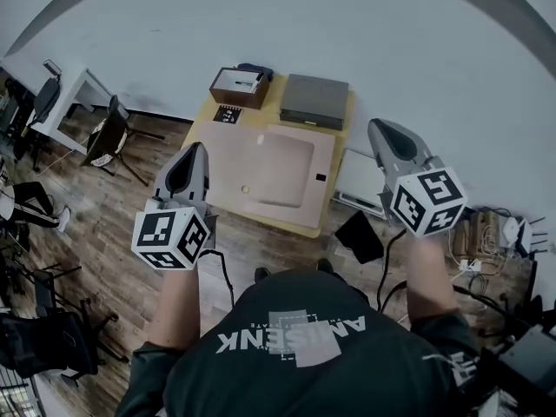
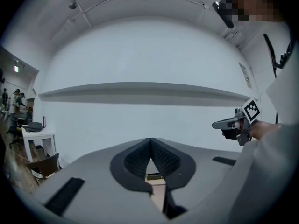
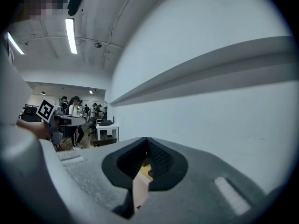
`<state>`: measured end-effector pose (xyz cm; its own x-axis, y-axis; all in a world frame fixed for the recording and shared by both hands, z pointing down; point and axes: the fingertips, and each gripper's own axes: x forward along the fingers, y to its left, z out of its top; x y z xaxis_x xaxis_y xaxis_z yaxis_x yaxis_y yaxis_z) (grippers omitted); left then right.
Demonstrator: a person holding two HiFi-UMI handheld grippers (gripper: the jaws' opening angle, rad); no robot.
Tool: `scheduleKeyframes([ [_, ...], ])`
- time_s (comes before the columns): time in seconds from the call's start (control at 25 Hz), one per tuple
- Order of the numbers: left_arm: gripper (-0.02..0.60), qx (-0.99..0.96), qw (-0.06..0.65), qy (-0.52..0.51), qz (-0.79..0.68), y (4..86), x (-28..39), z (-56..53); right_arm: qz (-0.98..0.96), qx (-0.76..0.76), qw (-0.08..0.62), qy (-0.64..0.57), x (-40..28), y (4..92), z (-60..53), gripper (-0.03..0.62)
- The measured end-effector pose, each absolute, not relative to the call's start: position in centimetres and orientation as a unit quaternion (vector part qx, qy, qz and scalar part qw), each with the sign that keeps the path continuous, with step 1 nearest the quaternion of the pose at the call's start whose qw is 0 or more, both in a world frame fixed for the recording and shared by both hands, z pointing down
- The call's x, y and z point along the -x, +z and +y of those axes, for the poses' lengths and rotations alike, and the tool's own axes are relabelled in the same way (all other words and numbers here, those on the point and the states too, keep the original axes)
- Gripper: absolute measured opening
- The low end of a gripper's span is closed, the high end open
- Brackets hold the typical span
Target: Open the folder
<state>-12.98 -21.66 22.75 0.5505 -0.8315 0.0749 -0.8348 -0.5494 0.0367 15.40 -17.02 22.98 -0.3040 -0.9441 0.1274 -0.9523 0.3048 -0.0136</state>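
A pale pink folder lies flat and closed on the small wooden table below me. Both grippers are held up in the air on the near side of the table, well above the folder and apart from it. My left gripper hangs over the table's left edge; its jaws are shut with nothing between them. My right gripper is off the table's right side, also shut and empty. Each gripper view looks level at the white wall, with only a sliver of tabletop showing below the jaws.
At the back of the table stand a brown open box, a grey flat case and a small marker card. A white flat object and a black one lie on the floor to the right. Chairs stand to the left.
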Motion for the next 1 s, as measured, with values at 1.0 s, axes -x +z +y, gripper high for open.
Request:
scheduleKeyframes([
  [1.0, 0.000, -0.872, 0.033, 0.011, -0.488, 22.6, 13.5, -21.9, -0.791, -0.608, 0.064, 0.031, -15.2, 23.0, -17.1, 0.006],
])
